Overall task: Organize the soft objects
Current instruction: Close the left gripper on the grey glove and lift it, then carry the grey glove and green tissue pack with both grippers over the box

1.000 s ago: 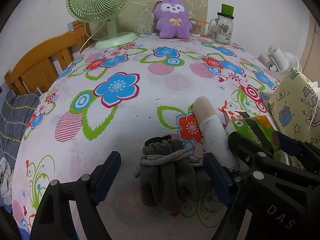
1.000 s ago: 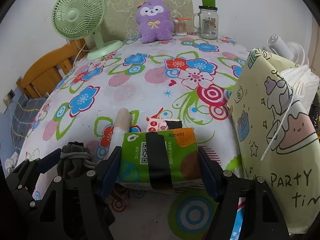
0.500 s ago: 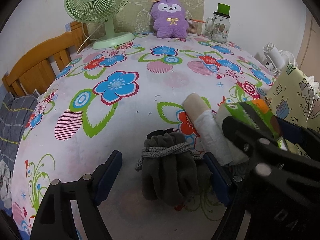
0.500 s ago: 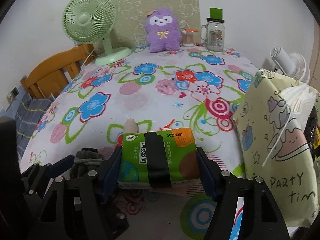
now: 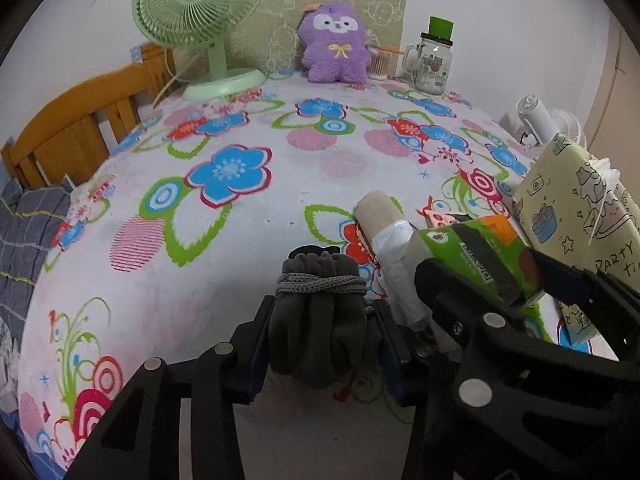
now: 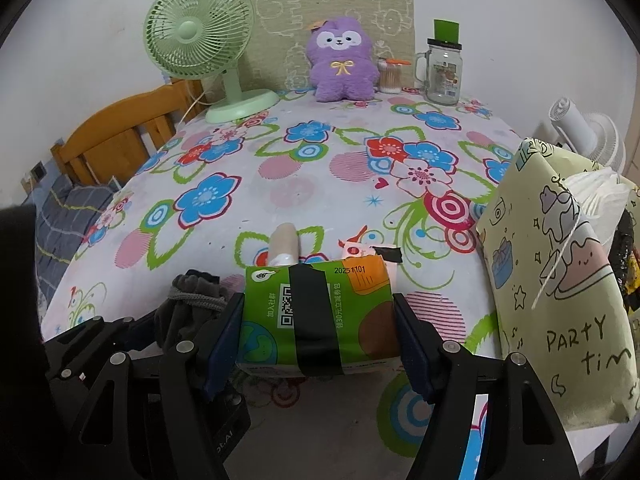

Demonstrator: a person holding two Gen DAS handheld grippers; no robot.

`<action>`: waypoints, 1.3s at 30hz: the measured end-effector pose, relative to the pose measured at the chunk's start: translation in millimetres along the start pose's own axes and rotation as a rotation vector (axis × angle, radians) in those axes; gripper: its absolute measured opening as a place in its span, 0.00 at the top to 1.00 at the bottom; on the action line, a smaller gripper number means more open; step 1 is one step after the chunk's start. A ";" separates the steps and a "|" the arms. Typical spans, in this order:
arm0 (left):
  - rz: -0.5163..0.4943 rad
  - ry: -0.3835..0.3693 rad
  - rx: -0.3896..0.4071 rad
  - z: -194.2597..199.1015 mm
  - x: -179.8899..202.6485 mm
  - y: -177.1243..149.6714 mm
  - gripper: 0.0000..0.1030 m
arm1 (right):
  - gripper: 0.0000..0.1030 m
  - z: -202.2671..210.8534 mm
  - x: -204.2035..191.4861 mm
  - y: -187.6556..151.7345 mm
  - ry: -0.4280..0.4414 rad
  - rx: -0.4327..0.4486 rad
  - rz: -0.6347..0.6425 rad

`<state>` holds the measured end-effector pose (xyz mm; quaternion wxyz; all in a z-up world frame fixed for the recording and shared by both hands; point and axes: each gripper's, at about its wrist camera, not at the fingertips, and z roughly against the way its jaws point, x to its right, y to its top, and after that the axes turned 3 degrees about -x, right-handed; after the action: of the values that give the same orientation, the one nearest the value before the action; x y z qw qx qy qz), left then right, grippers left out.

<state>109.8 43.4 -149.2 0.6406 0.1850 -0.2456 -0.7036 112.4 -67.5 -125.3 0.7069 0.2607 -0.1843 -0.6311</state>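
- Where a second ago our left gripper [image 5: 322, 332] stood spread wide on either side of the gray gloves [image 5: 318, 312], its jaws have just been closing, and now both pads press into the bundle's sides.
- We judge this as the pick-up of the gloves getting under way; they lie on the flowered worktop [image 5: 240, 240], not yet lifted, just beside the wrapped beige roll [image 5: 386, 232].
- Our right gripper [image 6: 318, 320] pinches the green tissue pack [image 6: 320, 316] across its short ends, and the pack sits a little higher above the worktop than it did before.
- With both soft things gripped, the yellow party bag [image 6: 560, 300] at the right edge looks to us the likely place for them.
- Both grippers point steeply down toward the near edge, side by side, the right one's frame crossing close over the left one's right finger.
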 end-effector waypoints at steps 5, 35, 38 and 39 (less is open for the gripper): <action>-0.003 0.006 0.025 10.4 3.1 1.6 0.54 | 0.29 9.6 1.8 0.4 0.007 0.015 -0.011; -0.033 0.003 0.204 79.1 49.3 26.8 0.54 | 0.29 96.4 27.5 21.5 -0.053 0.207 -0.015; -0.043 0.003 0.218 84.2 57.5 29.3 0.54 | 0.29 103.8 34.2 22.2 -0.058 0.224 -0.019; -0.046 0.004 0.221 84.9 59.8 30.0 0.54 | 0.29 105.7 36.6 22.4 -0.057 0.228 -0.021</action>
<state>78.7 -8.5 -59.7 0.6006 0.2614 -0.3162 -0.6863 72.8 -116.6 -30.2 0.6603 0.3232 -0.2723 -0.6208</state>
